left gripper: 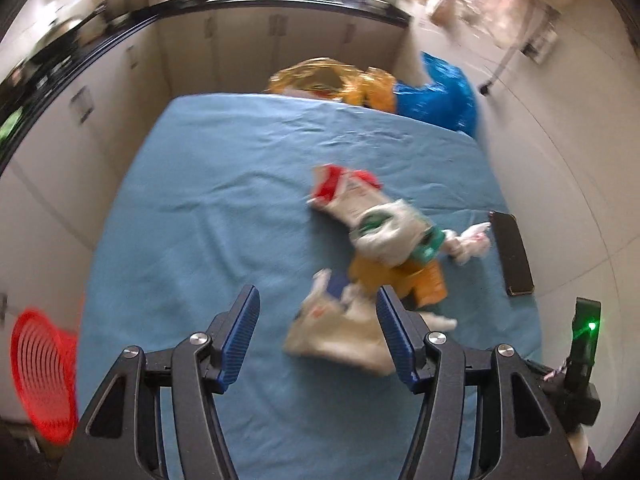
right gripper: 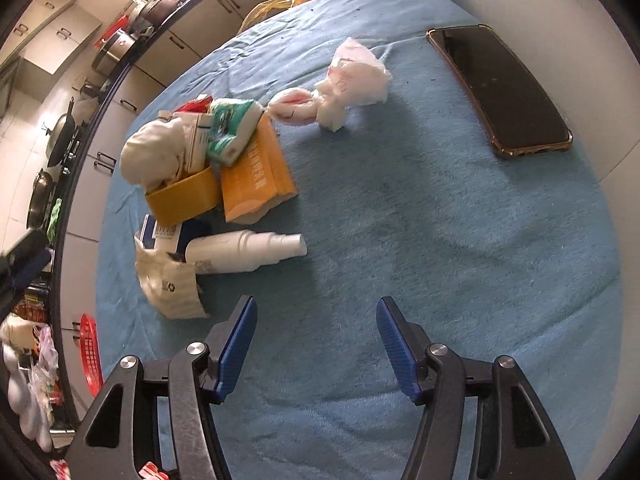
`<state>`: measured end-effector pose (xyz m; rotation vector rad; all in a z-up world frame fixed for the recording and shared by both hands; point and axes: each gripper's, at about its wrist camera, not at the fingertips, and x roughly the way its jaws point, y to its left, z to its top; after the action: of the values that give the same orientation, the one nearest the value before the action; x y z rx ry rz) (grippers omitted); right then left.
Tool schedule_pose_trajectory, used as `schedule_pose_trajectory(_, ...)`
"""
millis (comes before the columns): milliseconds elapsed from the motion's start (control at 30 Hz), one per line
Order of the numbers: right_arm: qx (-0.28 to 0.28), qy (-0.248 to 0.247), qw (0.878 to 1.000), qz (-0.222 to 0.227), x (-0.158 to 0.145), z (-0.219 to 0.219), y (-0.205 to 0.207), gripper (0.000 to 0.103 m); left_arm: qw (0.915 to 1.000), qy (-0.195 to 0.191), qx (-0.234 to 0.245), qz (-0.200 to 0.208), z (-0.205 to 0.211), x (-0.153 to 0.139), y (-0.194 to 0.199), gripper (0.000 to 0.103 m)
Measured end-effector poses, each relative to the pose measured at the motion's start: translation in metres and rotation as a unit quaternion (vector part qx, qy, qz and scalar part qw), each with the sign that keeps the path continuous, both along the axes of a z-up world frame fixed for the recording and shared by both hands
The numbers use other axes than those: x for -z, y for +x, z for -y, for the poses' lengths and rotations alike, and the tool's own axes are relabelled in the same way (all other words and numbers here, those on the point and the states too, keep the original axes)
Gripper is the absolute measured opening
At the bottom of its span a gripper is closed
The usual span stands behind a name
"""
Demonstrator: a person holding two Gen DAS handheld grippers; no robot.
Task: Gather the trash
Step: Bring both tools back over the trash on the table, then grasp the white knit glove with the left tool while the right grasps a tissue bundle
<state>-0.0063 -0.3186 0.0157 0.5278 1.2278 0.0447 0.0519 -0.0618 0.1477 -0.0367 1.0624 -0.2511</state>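
**Reaching for the trash pile on the blue cloth**

Hovering over the table (right gripper: 440, 280) with the blue cloth, both grippers point steeply down and hold nothing. The left gripper (left gripper: 318, 314) has its jaws fairly wide, and between them in the picture, but lower on the cloth, lies a pale crumpled wrapper (left gripper: 340, 336); the pads do not touch it. The right gripper (right gripper: 316, 328) is also fairly wide, with only bare cloth between its blue fingers (right gripper: 236, 348).

The trash lies in one heap near the middle of the table: an orange box (right gripper: 256, 176), a white spray bottle (right gripper: 244, 252) lying on its side just beside it, a green-and-white packet (right gripper: 230, 128) on top, and a crumpled tissue (right gripper: 348, 80) a little apart to the far right. A phone (right gripper: 500, 88) lies at the right edge and, I think, is not trash. A red basket (left gripper: 40, 376) stands low at the left, off the table; it could be the place for the trash, but I cannot be sure.

To do this step well, I would lower the left gripper straight over the wrapper, so that one pad comes on each side, and close only when both pads are near the cloth. Light paper can slip away, so the closing should be slow. The right gripper should go for the bottle, across its body.
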Motion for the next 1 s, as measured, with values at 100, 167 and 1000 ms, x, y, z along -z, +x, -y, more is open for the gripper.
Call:
schedule_pose_trajectory(100,0.003,-0.004,1.000,0.016,-0.008,0.008,0.013,0.067,0.9996,-0.003,0.026,-0.014,0.025,0.013,0.023,0.059)
schedule_pose_trajectory(167,0.009,-0.016,0.999,0.033,-0.016,0.012,0.025,0.068,0.9987,-0.010,0.039,-0.030,0.037,0.022,0.037,0.059)
schedule_pose_trajectory(1000,0.027,-0.057,0.998,0.029,-0.015,0.037,0.116,0.029,0.9960,-0.049,0.034,-0.067,0.049,0.040,0.064,0.023)
